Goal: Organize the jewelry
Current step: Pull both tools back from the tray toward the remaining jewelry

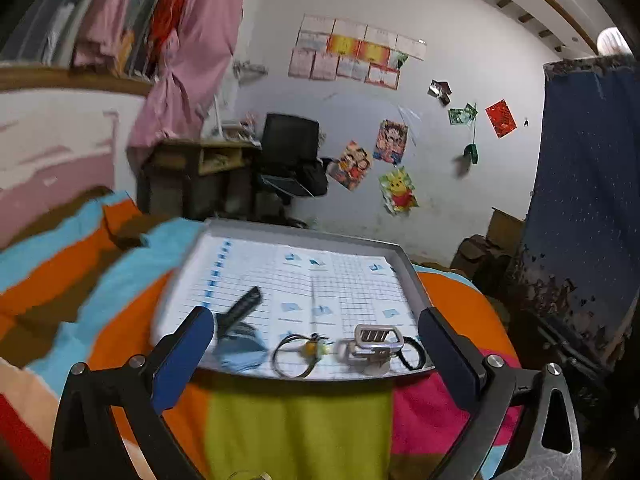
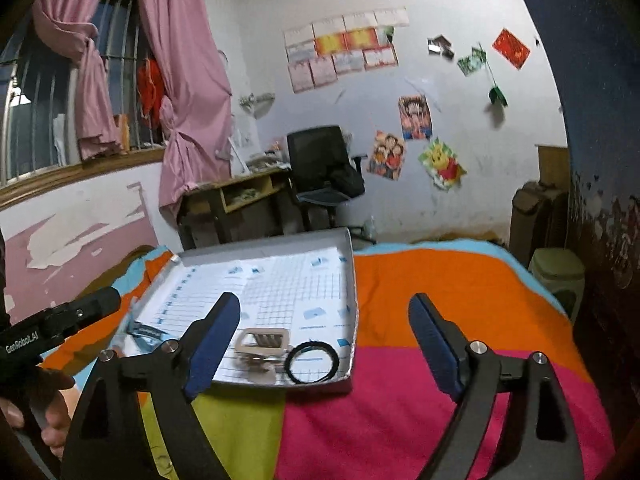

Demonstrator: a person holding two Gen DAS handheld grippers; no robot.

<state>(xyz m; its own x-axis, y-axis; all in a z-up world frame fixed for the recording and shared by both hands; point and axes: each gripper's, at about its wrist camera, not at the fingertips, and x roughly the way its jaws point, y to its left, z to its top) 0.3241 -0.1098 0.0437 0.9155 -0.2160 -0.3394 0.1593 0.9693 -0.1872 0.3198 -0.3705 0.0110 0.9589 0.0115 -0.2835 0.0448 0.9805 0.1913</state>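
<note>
A: Left gripper point(image 1: 316, 330) fingers wide, holding nothing; tray point(image 1: 412, 276) ahead, ring point(image 1: 294, 356) between them.
B: Right gripper point(image 2: 324, 328) also wide, empty; its left finger point(image 2: 212, 340) hides the ring; black band point(image 2: 313, 362) between fingers.

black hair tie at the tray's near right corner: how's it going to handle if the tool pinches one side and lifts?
The black hair tie is a thin closed loop lying flat, so it probably sags into an oval when lifted. It looks light. It sits close to the tray wall and beside the silver clip, so pinching its near side may be easier.
</note>
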